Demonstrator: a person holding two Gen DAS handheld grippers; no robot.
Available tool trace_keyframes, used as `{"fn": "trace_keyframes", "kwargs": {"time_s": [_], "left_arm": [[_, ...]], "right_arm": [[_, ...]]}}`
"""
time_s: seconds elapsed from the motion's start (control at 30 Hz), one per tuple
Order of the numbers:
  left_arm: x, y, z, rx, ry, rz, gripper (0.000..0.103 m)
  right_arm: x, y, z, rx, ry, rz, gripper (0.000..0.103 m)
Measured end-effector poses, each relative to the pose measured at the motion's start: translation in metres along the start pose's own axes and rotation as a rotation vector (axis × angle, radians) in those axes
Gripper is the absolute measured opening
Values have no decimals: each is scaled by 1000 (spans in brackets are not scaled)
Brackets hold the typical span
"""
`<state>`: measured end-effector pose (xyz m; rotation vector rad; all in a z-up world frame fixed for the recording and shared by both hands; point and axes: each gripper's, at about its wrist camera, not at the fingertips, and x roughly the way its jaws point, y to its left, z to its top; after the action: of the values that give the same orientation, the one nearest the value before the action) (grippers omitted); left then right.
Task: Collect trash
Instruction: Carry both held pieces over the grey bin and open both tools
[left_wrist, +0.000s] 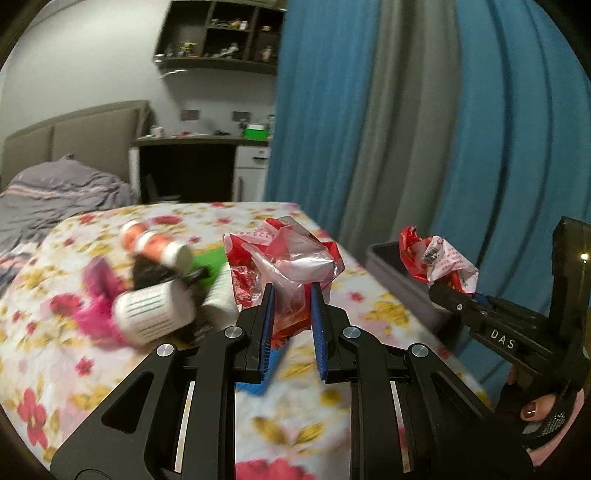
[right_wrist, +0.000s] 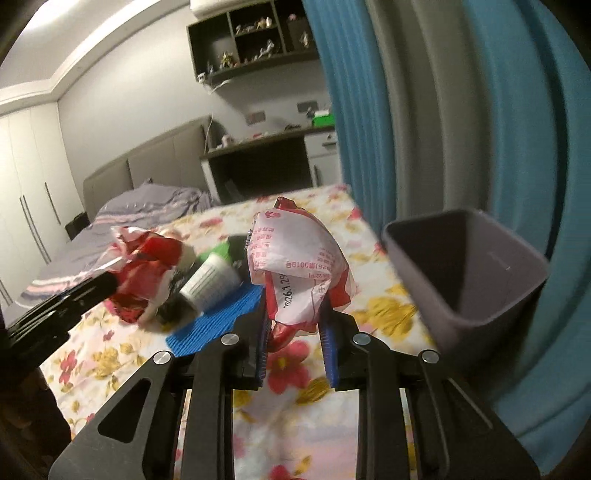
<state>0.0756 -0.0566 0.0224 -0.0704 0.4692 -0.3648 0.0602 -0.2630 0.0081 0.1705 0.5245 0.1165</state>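
My left gripper (left_wrist: 291, 295) is shut on a crumpled red and clear plastic wrapper (left_wrist: 284, 258), held above the floral bedspread (left_wrist: 303, 424). In the right wrist view my right gripper (right_wrist: 295, 314) is shut on a crumpled white and red printed wrapper (right_wrist: 299, 266). A grey square bin (right_wrist: 469, 273) stands open just right of it, on the bed's edge. The left wrist view shows the right gripper (left_wrist: 454, 291) with its wrapper (left_wrist: 439, 258) in front of the bin (left_wrist: 399, 273). The left gripper (right_wrist: 107, 284) and its wrapper (right_wrist: 147, 266) appear at the left of the right wrist view.
A blurred pile lies on the bed: an orange and white bottle (left_wrist: 155, 243), a white ribbed cup (left_wrist: 151, 314), pink fluff (left_wrist: 96, 314), something green (left_wrist: 210, 262), and a blue corrugated sheet (right_wrist: 218, 321). Blue curtains (left_wrist: 498, 147) hang right of the bed. A hand (left_wrist: 535, 410) grips the right tool.
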Motion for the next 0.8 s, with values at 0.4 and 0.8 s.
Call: {"fn": "trace_keyframes", "kwargs": {"time_s": [0.4,0.8], "left_arm": [[65,-90,56,106,-43,-167,18],[159,-147,66,110,36,-282,18]], "right_arm": [[-22,-72,40,27,-148,-185,25],[12,-122,48,77,-167,-278,28]]}}
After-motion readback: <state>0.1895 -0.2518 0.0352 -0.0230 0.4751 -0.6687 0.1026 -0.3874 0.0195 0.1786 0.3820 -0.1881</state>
